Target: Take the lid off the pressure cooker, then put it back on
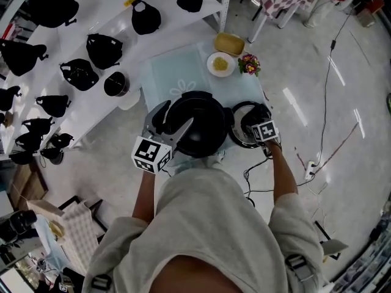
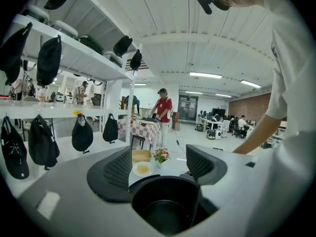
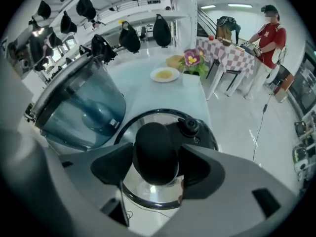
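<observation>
The black pressure cooker stands uncovered on the pale blue table, and its dark inside shows in the left gripper view. The round steel lid is off the pot, just to its right at the table's edge. My right gripper is shut on the lid's black knob, a jaw on each side. The left gripper is open at the pot's left rim, its jaws spread wide above the opening. I cannot tell whether the lid rests on the table.
At the table's far end are a plate of food, a yellow basket and a small flower pot. White shelves with several black bags run along the left. A cable lies on the floor at right.
</observation>
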### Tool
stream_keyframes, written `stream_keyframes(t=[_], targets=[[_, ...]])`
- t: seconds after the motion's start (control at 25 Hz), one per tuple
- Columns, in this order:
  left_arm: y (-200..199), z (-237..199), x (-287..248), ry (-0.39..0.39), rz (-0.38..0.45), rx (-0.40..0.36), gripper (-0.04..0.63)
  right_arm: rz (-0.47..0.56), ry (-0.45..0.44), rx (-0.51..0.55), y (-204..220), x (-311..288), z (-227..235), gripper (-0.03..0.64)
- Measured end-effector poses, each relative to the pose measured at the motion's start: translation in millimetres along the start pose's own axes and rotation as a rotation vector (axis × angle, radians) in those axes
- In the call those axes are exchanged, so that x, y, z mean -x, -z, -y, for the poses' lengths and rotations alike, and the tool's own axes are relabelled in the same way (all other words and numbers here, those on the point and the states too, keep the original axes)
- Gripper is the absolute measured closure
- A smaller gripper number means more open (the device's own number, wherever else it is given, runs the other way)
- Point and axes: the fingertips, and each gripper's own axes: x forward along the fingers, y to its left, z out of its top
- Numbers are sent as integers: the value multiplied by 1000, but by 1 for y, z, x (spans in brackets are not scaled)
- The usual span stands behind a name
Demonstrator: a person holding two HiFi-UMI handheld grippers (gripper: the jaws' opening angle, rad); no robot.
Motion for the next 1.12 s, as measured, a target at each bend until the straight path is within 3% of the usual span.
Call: stream_keyframes(t=[0.52, 1.12], targets=[[4, -15, 16, -51, -15, 9, 264, -254, 1, 68, 15, -31, -1, 314], [4, -25, 31, -83, -19, -7, 265, -263, 1, 107, 13, -27, -6, 334]])
